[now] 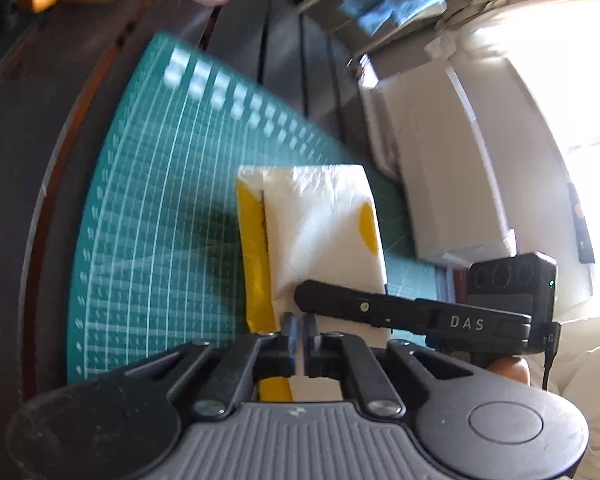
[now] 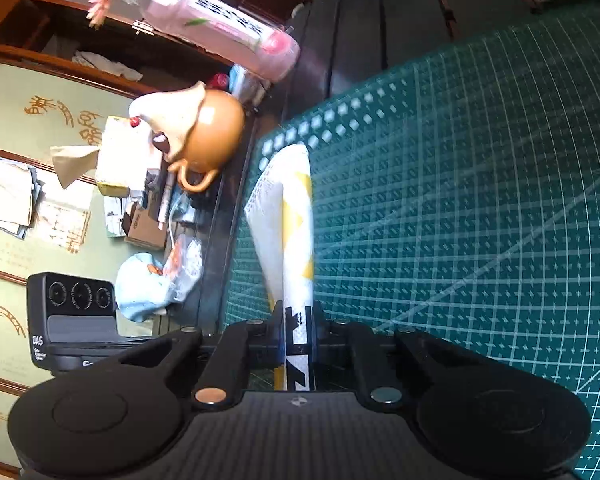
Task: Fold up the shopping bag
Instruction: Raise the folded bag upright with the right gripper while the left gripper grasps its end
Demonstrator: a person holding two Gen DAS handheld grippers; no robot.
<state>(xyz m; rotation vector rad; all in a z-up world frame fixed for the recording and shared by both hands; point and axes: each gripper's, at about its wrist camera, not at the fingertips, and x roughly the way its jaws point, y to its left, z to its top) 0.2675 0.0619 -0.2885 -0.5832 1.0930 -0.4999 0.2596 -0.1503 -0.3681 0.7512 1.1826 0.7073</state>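
— Left hand-held gripper (image 1: 299, 330): what is it doing?

— Clenched on the near edge of the shopping bag (image 1: 316, 232), low in the centre of the left wrist view; a sliver of white plastic shows between the two fingers. The bag is folded into a white and yellow packet over the green cutting mat (image 1: 160, 216).

— And the right hand-held gripper (image 2: 298, 336)?

— Grasping the same shopping bag (image 2: 288, 216). In the right wrist view its fingers pinch a narrow white strip with black print at bottom centre, and the bag runs up the frame edge-on, with the cutting mat (image 2: 480, 200) to the right.

— Any containers?

— An orange-brown teapot (image 2: 216, 132) sits on the dark counter (image 2: 360, 32) at centre left, with a cream cloth draped over it; its contents cannot be seen. A pink bottle (image 2: 224, 36) lies in the upper left.
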